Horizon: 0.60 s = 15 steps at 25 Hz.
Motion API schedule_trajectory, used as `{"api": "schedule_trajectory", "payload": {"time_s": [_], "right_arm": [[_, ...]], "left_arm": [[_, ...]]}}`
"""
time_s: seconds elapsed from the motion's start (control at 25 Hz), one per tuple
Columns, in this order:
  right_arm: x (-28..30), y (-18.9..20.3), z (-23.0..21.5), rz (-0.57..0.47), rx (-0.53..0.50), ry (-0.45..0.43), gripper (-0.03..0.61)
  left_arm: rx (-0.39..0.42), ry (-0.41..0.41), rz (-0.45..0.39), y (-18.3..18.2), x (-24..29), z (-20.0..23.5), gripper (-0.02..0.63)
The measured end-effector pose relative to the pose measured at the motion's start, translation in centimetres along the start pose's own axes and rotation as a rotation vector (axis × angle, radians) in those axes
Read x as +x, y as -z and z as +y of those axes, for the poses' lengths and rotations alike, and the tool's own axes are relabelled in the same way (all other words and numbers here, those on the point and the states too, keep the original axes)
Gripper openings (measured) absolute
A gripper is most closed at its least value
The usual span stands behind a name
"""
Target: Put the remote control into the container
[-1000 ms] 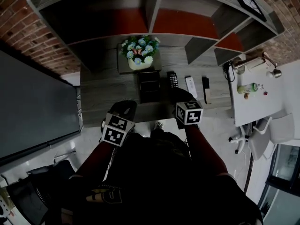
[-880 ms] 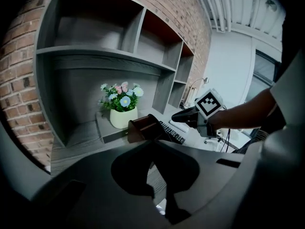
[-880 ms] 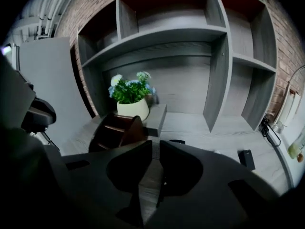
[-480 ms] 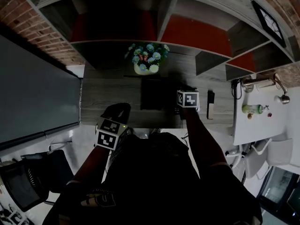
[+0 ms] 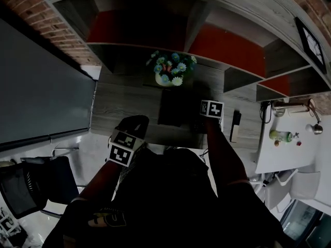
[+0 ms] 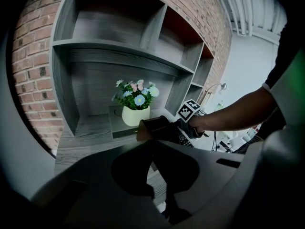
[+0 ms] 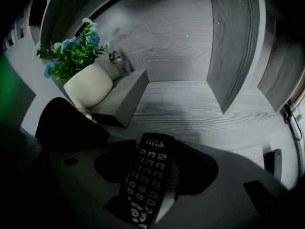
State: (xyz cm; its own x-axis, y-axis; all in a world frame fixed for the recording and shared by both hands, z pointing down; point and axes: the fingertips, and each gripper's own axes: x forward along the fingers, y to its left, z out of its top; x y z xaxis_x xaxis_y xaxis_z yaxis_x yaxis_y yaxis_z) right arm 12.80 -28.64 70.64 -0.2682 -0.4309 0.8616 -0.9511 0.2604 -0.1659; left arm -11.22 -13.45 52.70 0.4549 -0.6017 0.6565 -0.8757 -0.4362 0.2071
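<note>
Remote control [image 7: 147, 175] between right gripper [image 7: 155, 171] jaws, just-opened

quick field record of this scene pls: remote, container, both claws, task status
remote: black push-button remote control, flat on grey wood-grain desk
container: dark rectangular box, on desk left of remote
right claw: jaws just opened, wide astride remote, not gripping
left claw: shut, empty
task status: remote not yet in container
</note>
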Motion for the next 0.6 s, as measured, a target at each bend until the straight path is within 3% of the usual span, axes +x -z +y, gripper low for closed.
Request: {"api": "schedule_trajectory", "payload": {"time_s": [0.2,0.6], "right_arm": [[-1.2,-0.2,0.0,-0.037,0.056,-0.027,0.227],[-9.3,-2.0,2.3,-0.274,0.035,-0.066,0.219]], "left_arm": [[-0.003,0.017,-0.007,-0.3,0.0,-0.1,0.006],[0.052,0.083,-0.016,-1.0,0.1,-0.5,0.006]]}}
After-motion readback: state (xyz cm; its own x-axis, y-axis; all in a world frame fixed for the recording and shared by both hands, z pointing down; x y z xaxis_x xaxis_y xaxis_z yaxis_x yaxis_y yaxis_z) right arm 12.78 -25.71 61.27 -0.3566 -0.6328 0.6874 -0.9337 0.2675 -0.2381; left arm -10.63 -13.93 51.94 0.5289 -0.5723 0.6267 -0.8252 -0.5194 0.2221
